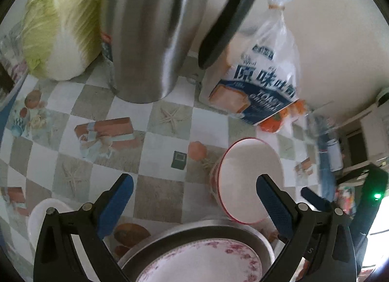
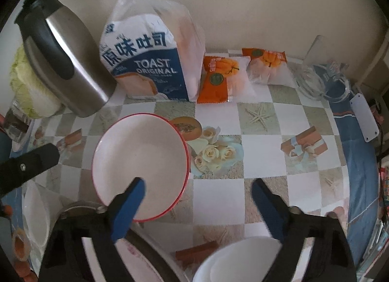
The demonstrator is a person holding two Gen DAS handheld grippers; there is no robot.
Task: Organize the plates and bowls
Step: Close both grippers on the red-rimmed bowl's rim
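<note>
A white bowl with a red rim [image 2: 141,160] stands on the checkered tablecloth, and it also shows in the left wrist view, red-rimmed bowl [image 1: 250,179]. My right gripper [image 2: 198,209] is open above the table; its left pad [image 2: 128,206] overlaps the bowl's near rim in the picture, with nothing pinched. My left gripper [image 1: 197,199] is open over a floral plate [image 1: 206,257] lying in a metal dish [image 1: 194,229]. A plain white bowl [image 2: 243,257] sits under the right gripper. Another white bowl [image 1: 40,218] is at the lower left.
A steel kettle [image 2: 70,68], a cabbage [image 1: 60,26], a toast bag [image 2: 145,63] and orange snack packets [image 2: 218,80] line the wall. A glass bowl [image 2: 323,82] stands at the far right. The table edge [image 2: 357,184] runs down the right side.
</note>
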